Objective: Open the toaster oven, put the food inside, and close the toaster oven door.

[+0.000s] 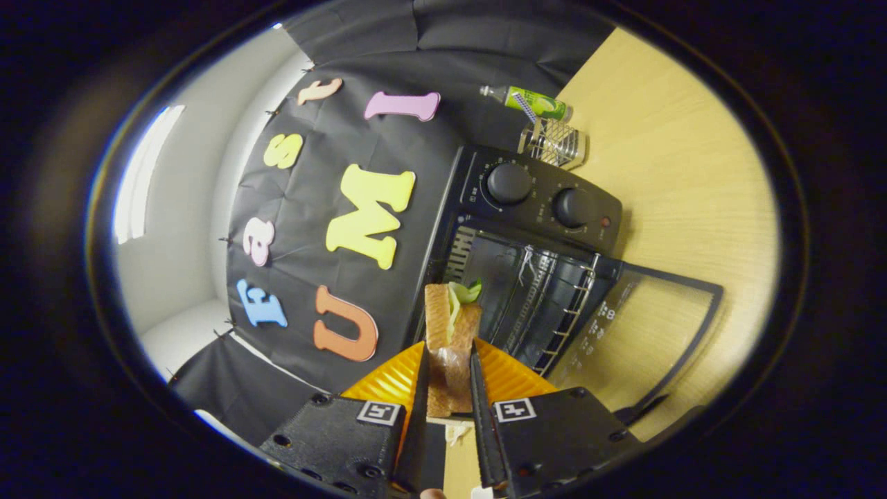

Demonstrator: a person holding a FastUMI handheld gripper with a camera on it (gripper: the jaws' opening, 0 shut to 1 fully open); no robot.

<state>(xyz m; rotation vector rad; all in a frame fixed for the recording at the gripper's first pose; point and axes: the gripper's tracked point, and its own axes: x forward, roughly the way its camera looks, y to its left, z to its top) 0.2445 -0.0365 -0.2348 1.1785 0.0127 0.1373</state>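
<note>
Riding on the hand-held gripper [448,378], rolled sideways, looking forward along its fingers, close to the open toaster oven [533,256].

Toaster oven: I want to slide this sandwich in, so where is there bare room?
The toaster oven cavity is bare above its wire rack, door open. Table beyond the door is free; crowded by the bottle and wire holder. The gripper grips the sandwich.
</note>
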